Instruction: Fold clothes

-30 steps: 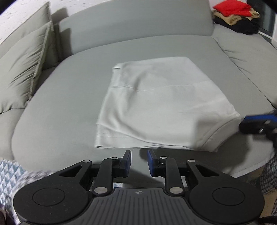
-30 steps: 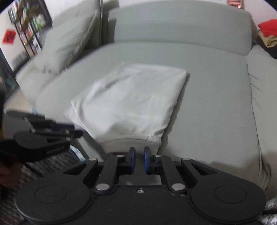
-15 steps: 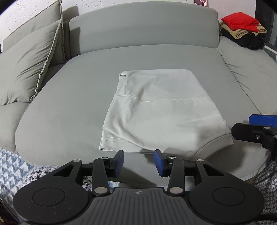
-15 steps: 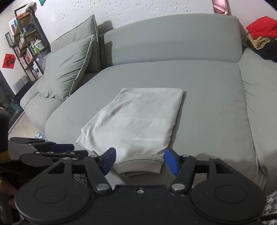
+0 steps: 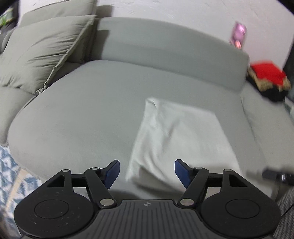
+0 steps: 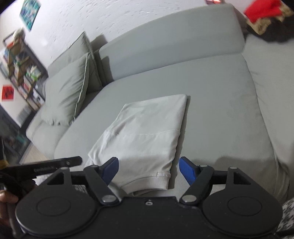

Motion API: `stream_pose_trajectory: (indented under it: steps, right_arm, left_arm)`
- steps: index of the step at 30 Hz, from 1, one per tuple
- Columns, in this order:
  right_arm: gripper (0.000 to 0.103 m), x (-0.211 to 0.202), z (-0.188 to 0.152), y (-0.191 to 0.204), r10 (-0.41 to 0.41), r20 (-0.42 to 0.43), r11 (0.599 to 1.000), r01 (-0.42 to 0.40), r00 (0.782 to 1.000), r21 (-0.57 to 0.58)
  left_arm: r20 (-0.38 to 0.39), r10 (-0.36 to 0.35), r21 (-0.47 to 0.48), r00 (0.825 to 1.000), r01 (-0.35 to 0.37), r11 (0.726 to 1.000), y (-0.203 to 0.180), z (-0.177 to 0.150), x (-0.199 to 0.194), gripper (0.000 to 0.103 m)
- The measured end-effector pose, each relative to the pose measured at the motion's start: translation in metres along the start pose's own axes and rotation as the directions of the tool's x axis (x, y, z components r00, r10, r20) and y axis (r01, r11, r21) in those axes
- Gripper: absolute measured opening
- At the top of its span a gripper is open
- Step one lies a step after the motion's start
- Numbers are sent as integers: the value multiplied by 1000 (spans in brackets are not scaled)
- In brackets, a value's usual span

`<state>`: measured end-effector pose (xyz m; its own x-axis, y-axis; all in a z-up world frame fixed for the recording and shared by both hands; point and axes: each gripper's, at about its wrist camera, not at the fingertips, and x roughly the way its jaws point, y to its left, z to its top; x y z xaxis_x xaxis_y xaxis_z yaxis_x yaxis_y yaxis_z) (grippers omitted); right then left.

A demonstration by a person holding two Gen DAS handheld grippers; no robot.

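Note:
A pale grey folded garment (image 5: 180,136) (image 6: 145,134) lies flat on the grey sofa seat (image 5: 88,117) (image 6: 220,103), its ribbed hem toward me. My left gripper (image 5: 147,173) hovers just short of the garment's near left corner, its jaws opening, with nothing pressed between the blue pads. My right gripper (image 6: 148,169) hangs over the ribbed hem, its jaws also opening; the hem shows between the pads, which do not press on it. The left gripper (image 6: 55,165) also appears at the left of the right wrist view.
Two grey cushions (image 5: 42,53) (image 6: 68,95) lean at the sofa's left end. A stack of red, tan and black clothes (image 5: 266,79) (image 6: 266,16) sits at the far right. A patterned rug (image 5: 11,176) lies below the seat edge; a bookshelf (image 6: 20,68) stands left.
Both grippers went from nearly shut to wide open and let the garment lie. The left gripper drew back, rose and rolled, so the garment now sits right of its centre; the right rolled too.

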<state>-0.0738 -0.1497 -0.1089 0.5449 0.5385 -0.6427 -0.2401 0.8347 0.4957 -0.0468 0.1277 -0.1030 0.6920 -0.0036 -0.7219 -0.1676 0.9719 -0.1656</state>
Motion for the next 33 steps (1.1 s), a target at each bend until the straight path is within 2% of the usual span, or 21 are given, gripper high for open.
stream_pose_trajectory:
  steps: [3, 5, 8, 11, 14, 17, 21, 24, 31, 33]
  right_arm:
    - [69, 10, 5, -14, 34, -9, 996, -33, 999, 82]
    - [65, 20, 9, -24, 49, -14, 989, -47, 999, 140]
    - [57, 37, 17, -44, 79, -23, 966, -70, 997, 251]
    - [53, 56, 21, -64, 118, -45, 929, -94, 992, 357]
    - [52, 74, 24, -79, 143, -79, 900, -96, 987, 424]
    - [48, 88, 25, -87, 181, -99, 877, -115, 978, 467]
    - [38, 106, 33, -94, 211, -113, 858, -128, 971, 498]
    - [37, 120, 43, -98, 216, -117, 852, -129, 969, 507]
    - [38, 157, 67, -104, 236, -114, 847, -147, 965, 511]
    - [37, 167, 69, -108, 260, -92, 830, -173, 961, 531]
  left_arm:
    - [1, -78, -80, 997, 78, 994, 24, 17, 18, 68]
    - [-41, -151, -147, 988, 143, 979, 41, 29, 40, 67]
    - [-143, -239, -234, 960, 202, 951, 58, 40, 80, 63]
    - [-216, -301, -301, 929, 230, 925, 65, 46, 110, 62]
    - [-245, -345, -285, 906, 273, 919, 61, 53, 128, 62]
    - [-307, -410, -260, 859, 339, 904, 53, 54, 150, 62]
    - [-344, -461, -234, 818, 400, 886, 47, 61, 170, 62]
    - [-353, -507, -250, 786, 443, 861, 45, 67, 186, 62]
    - [-363, -583, -259, 727, 522, 813, 33, 80, 219, 60]
    - [-359, -595, -265, 719, 533, 803, 29, 83, 229, 57]
